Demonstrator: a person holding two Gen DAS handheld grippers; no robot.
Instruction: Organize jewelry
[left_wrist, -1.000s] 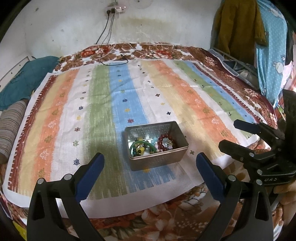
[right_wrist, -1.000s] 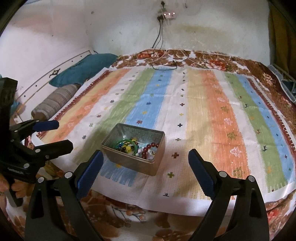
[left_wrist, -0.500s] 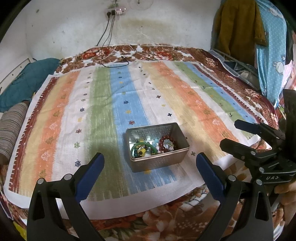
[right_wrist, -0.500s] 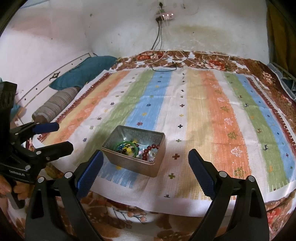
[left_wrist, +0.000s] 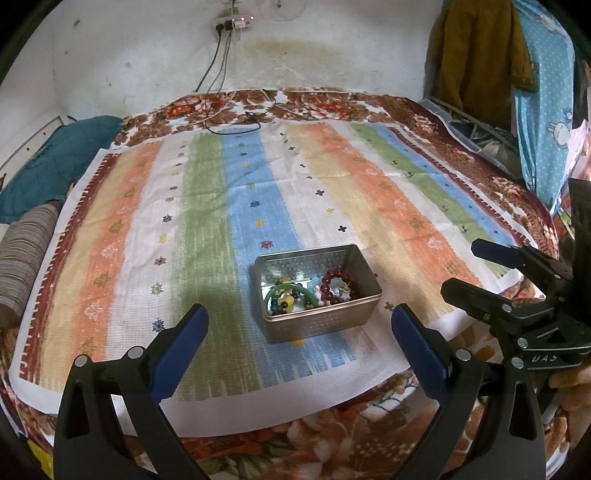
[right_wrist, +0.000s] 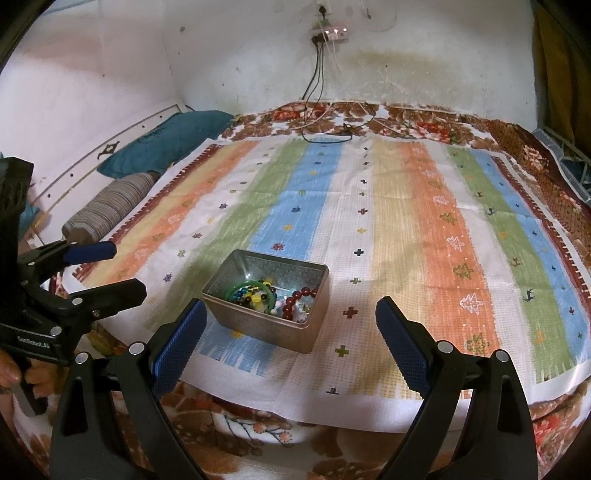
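An open silver metal tin (left_wrist: 343, 319) (right_wrist: 255, 325) stands on the striped cloth near its front edge. Inside lie a green bangle (left_wrist: 286, 290) (right_wrist: 251, 290), a dark red bead bracelet (left_wrist: 332, 282) (right_wrist: 295, 301) and several small coloured beads. My left gripper (left_wrist: 299, 325) is open and empty, held just before the tin; it also shows at the left of the right wrist view (right_wrist: 107, 269). My right gripper (right_wrist: 288, 317) is open and empty, the tin slightly left between its fingers; it also shows at the right of the left wrist view (left_wrist: 461, 269).
The striped cloth (left_wrist: 207, 206) covers a floral blanket (right_wrist: 258, 432) on a bed. A teal pillow (right_wrist: 166, 144) and a striped bolster (right_wrist: 107, 206) lie at the left. Cables (left_wrist: 229, 122) hang from a wall socket at the back. Clothes (left_wrist: 480, 55) hang at the right.
Both grippers have drawn back and risen slightly, so the tin sits a little farther off in both views. Both stay open; the tin and its contents have not moved.
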